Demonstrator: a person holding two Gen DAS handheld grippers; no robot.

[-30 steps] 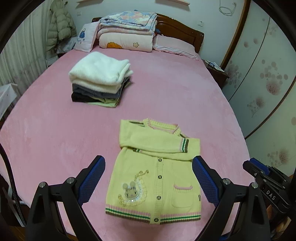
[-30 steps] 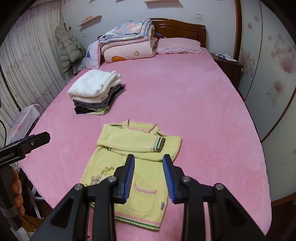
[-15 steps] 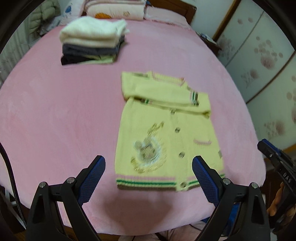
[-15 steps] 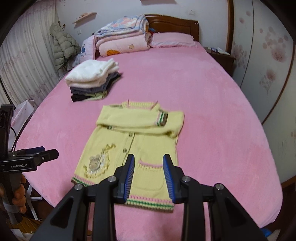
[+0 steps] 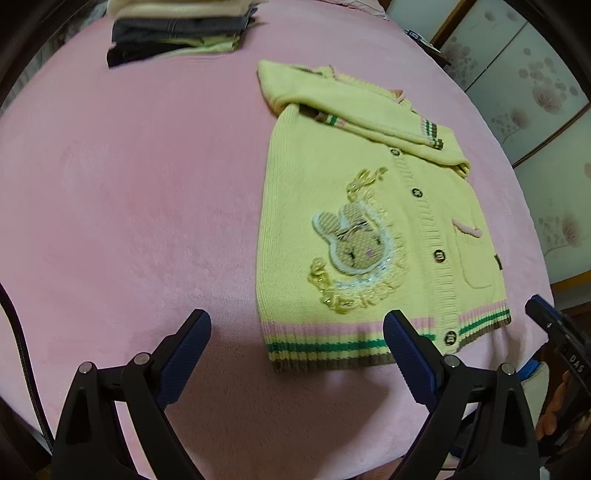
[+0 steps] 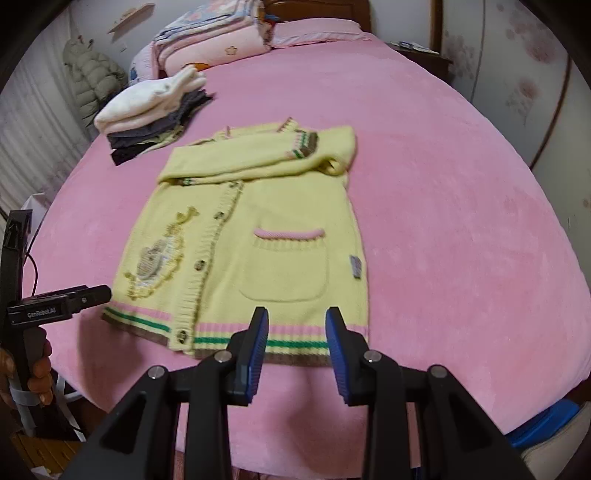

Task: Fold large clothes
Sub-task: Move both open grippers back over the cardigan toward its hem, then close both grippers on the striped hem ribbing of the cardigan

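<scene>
A yellow knit cardigan (image 5: 369, 221) with a rabbit patch lies flat on the pink bed (image 5: 129, 184), buttoned, both sleeves folded across its chest. My left gripper (image 5: 295, 321) hangs wide open just over the left end of the striped hem, nothing between its fingers. In the right wrist view the cardigan (image 6: 258, 240) shows its pocket side. My right gripper (image 6: 295, 317) hovers over the right part of the hem, jaws partly open and empty. Each gripper shows at the edge of the other's view: the left gripper (image 6: 62, 302), the right gripper (image 5: 561, 343).
A stack of folded clothes (image 6: 155, 107) with a white top sits on the bed's far left, also visible as the stack (image 5: 177, 33). Folded quilts and pillows (image 6: 214, 40) line the headboard. A puffer jacket (image 6: 92, 77) hangs left; wardrobe doors (image 5: 535, 92) stand right.
Both grippers have come down and tilted toward the cardigan's hem, which now looks much larger and closer. Neither gripper's jaws have changed. The cardigan has not moved.
</scene>
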